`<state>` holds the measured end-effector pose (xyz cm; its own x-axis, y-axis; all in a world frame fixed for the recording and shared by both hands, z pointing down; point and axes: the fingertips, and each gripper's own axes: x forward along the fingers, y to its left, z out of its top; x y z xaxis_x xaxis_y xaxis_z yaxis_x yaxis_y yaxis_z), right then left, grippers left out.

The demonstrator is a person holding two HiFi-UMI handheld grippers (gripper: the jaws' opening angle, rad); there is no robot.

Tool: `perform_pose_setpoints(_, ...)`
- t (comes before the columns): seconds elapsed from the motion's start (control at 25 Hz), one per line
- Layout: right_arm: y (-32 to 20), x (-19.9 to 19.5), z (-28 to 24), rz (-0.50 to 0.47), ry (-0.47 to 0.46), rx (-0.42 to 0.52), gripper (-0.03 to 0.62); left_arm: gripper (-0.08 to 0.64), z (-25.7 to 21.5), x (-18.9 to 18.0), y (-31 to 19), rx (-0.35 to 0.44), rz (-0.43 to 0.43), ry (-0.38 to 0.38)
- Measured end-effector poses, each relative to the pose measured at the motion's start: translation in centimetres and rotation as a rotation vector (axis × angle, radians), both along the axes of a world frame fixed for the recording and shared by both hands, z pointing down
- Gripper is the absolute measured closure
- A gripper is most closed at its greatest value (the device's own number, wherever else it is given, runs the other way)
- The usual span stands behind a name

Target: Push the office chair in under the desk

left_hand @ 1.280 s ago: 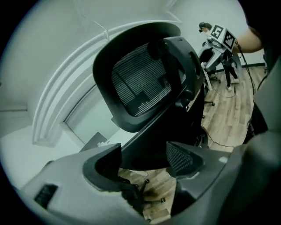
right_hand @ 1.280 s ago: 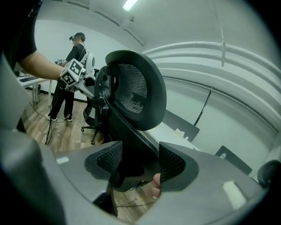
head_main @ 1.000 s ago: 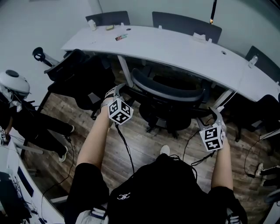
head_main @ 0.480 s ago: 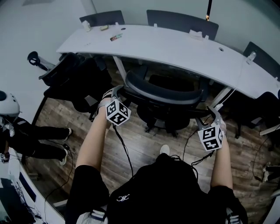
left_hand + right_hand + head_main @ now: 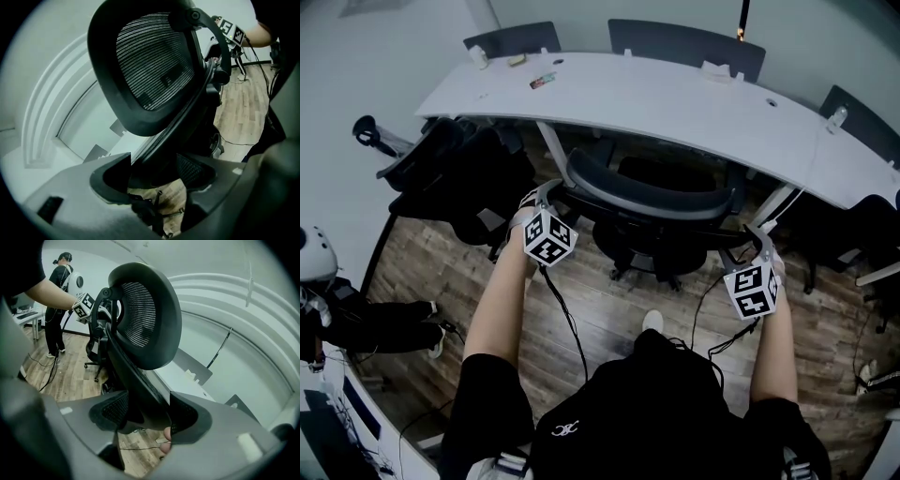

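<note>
A black mesh-backed office chair (image 5: 647,197) stands with its seat partly under the curved white desk (image 5: 675,103). My left gripper (image 5: 546,195) holds the left side of the backrest, and my right gripper (image 5: 750,242) holds the right side. In the left gripper view the mesh back (image 5: 154,61) rises above the left gripper (image 5: 154,176), and the dark frame fills the gap between its jaws. In the right gripper view the backrest (image 5: 145,310) rises above the right gripper (image 5: 143,416). Its jaws are closed on the frame.
Another black chair (image 5: 459,173) sits close on the left and one more (image 5: 862,234) on the right. Chair backs (image 5: 684,42) line the desk's far side. A person (image 5: 356,319) in dark clothes is at the left edge. Cables trail over the wooden floor (image 5: 609,309).
The chair and both grippers have edged a little toward the desk. The person at the left has slid further toward the left edge of the view.
</note>
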<state>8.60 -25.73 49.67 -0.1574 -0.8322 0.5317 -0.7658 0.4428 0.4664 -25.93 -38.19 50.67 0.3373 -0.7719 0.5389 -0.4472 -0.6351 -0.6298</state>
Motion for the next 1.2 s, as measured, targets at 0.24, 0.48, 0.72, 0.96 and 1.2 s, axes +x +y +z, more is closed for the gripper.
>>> perform_pose_setpoints(0.24,-3.4,0.7,-0.3,0.024,-0.013,-0.004,0.304,0.258,-0.3,0.8,-3.8,-0.004,0.014,-0.004)
perform_pose_setpoints(0.48,-4.2,0.8,-0.1,0.044,-0.015,-0.012,0.302,0.258,-0.1,1.2,-5.3,0.008,0.027,-0.007)
perform_pose_setpoints(0.72,-6.4,1.9,-0.1,0.05,-0.021,-0.019,0.302,0.259,-0.1,2.5,-7.8,0.003,0.036,-0.011)
perform_pose_setpoints(0.96,-7.2,2.2,0.4,0.047,-0.013,-0.018,0.301,0.258,0.4,2.8,-8.8,0.019,0.044,-0.008)
perform_pose_setpoints(1.2,-11.2,4.6,-0.4,0.034,-0.018,-0.02,0.299,0.258,-0.4,5.1,-12.5,0.014,0.051,-0.006)
